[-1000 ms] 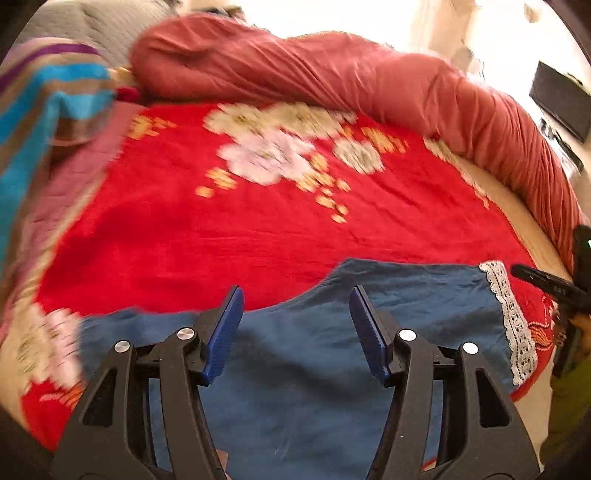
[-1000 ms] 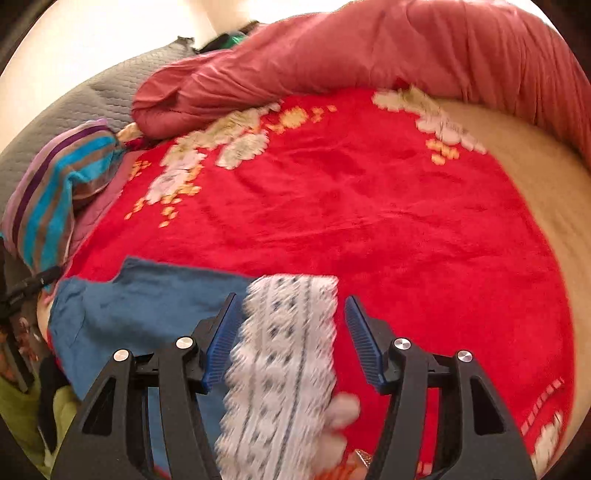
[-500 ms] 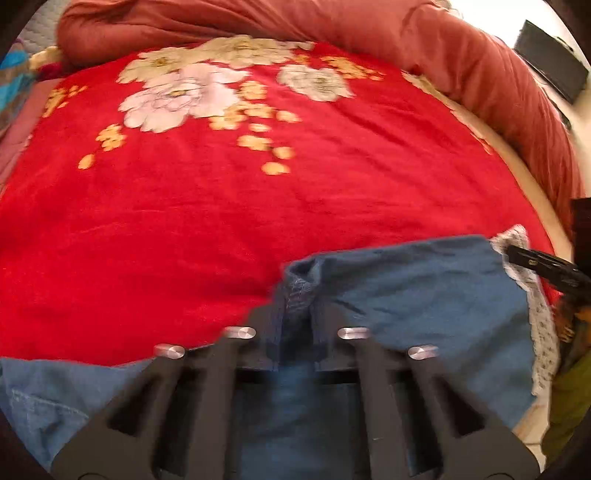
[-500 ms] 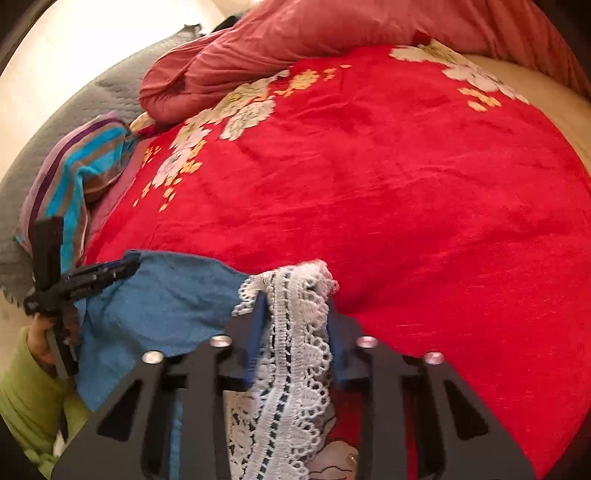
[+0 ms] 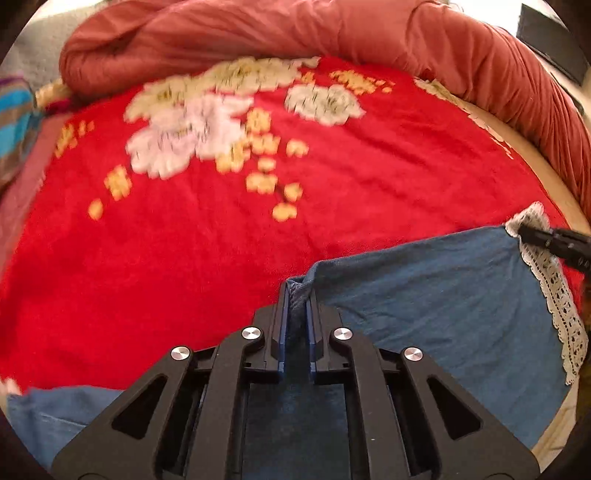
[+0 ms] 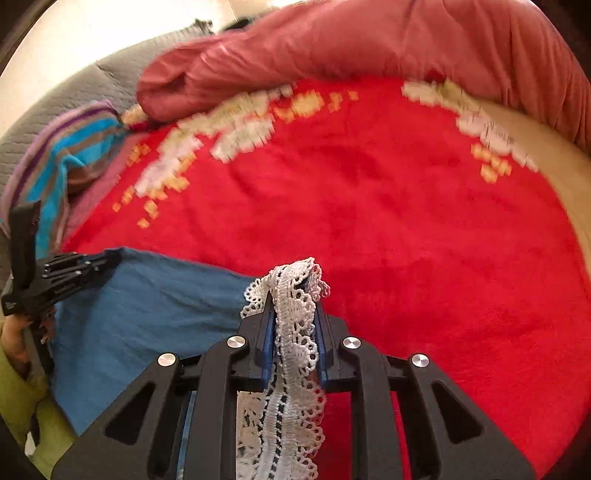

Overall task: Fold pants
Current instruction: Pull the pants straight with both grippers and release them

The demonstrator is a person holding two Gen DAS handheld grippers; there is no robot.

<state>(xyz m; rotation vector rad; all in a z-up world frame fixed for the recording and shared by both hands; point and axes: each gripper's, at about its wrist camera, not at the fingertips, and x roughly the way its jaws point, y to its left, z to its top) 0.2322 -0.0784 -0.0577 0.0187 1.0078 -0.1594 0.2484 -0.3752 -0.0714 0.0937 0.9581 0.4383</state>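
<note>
The pants (image 5: 443,314), soft limp denim lying on the near edge of the red blanket (image 5: 184,258), are judged best held at edges: left gripper (image 5: 296,295) is clenched on a denim fold, right gripper (image 6: 293,295) on the lace hem (image 6: 295,332).

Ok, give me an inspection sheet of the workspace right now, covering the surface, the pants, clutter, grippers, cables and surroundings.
Surface: red floral blanket spread on a bed, lightly creased.
Job's things: blue denim pants lying flat at the near edge; white lace trim along the hem.
Clutter: striped cloth at the far left corner; rolled pink quilt along the far side.
Grippers: left gripper pinches a denim edge; right gripper pinches the lace trim.
Cables: nothing seen.
Surroundings: grey quilted headboard behind the quilt; a green sleeve at the left edge of the right wrist view.
</note>
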